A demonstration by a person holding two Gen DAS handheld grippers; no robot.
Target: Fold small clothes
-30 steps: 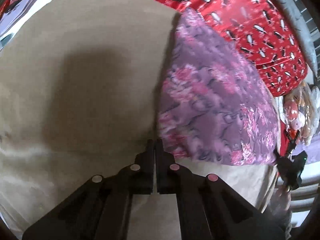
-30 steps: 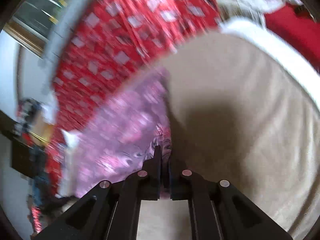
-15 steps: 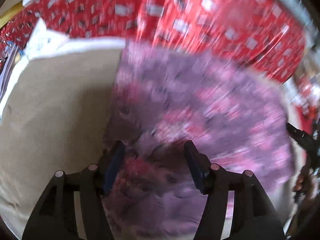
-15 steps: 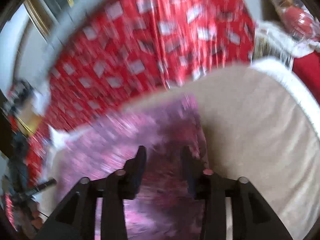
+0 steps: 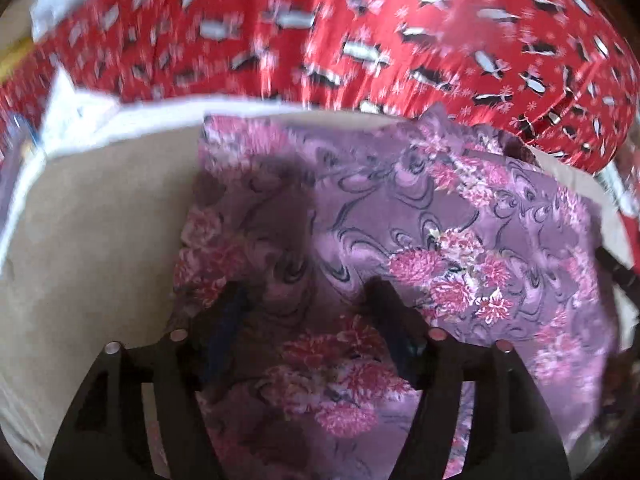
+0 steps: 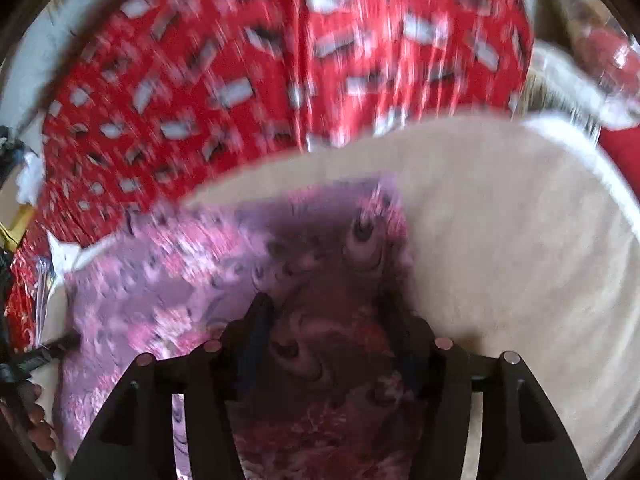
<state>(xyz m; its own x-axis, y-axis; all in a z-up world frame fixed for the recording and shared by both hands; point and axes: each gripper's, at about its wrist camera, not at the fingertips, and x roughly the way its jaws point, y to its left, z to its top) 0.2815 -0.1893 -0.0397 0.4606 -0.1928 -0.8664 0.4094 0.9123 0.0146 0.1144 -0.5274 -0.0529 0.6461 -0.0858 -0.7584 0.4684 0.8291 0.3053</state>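
A purple garment with pink flowers (image 5: 400, 220) lies spread on the beige surface (image 5: 100, 220). My left gripper (image 5: 306, 300) is open just above the garment's near left part, its fingers apart with cloth showing between them. In the right wrist view the same garment (image 6: 160, 300) lies left of centre, and my right gripper (image 6: 332, 312) is open over its right edge. Neither gripper holds anything. Both views are blurred.
A red cloth with a black and white print (image 5: 360, 40) hangs behind the surface and also shows in the right wrist view (image 6: 240, 80). The surface has a white rim (image 6: 600, 160). Bare beige surface (image 6: 520, 260) lies right of the garment.
Both grippers were shut on the garment's edge one second ago. They have opened, let the cloth go, and now hover over the flattened garment.
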